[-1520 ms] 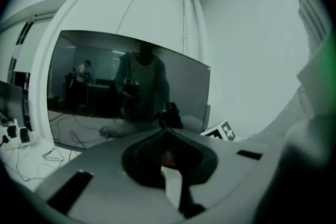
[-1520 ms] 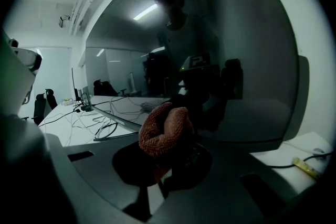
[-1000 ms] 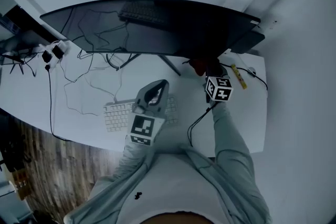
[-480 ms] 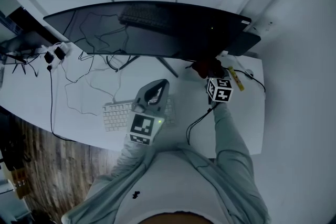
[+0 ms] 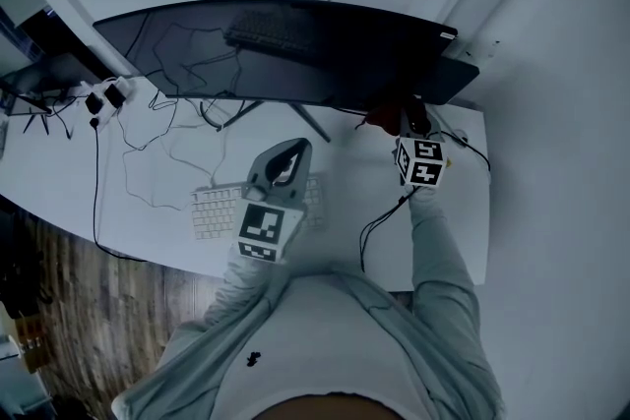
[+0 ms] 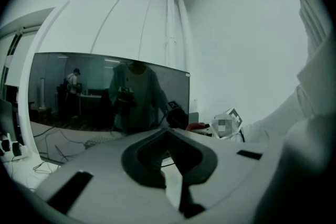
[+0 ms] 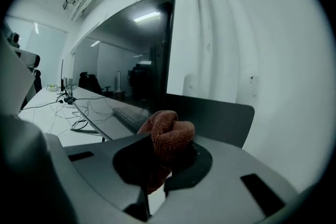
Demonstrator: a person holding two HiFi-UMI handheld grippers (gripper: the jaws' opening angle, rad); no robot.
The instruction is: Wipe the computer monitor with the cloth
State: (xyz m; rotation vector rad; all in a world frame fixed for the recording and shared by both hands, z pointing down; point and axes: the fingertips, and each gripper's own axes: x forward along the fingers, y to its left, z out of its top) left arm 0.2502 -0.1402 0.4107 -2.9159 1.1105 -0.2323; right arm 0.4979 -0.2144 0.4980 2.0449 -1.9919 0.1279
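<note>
1. Far left: wood floor (image 5: 69,330) shows past the table's (image 5: 148,236) slanted near-left edge. Plug adapters (image 5: 101,97) sit by the left edge, and loose cables (image 5: 148,148) lie across the table's left half, under and in front of the monitor's left end.
2. White kbd (image 5: 212,211) lies near the table's near edge, long axis left-right. There is bare table between it and the monitor stand (image 5: 313,123).
3. Left gripper (image 5: 292,152) (image 6: 169,134) hangs over the kbd's right end and points far, toward the screen. Its jaws meet at the tips w/ nothing between them.
4. Monitor (image 5: 285,54) (image 6: 105,92) (image 7: 142,60): wide and curved, long axis left-right along the far side of the table, screen facing near toward the person. Its left end is above the adapters. Its right end stops short of the right wall (image 5: 551,113).
5. Right gripper (image 5: 399,121) (image 7: 168,153) is at the monitor's lower right corner, jaws pinching a bunched rust-red cloth (image 5: 382,120) (image 7: 170,134). The cloth is at the screen's bottom edge; contact w/ the glass can't be told. A dark panel (image 5: 461,79) (image 7: 220,118) sits behind that corner.
6. A black cable (image 5: 379,223) runs from the right gripper toward the near edge. A narrow strip of bare table lies between the right arm and the table's right edge, w/ the wall just beyond.
</note>
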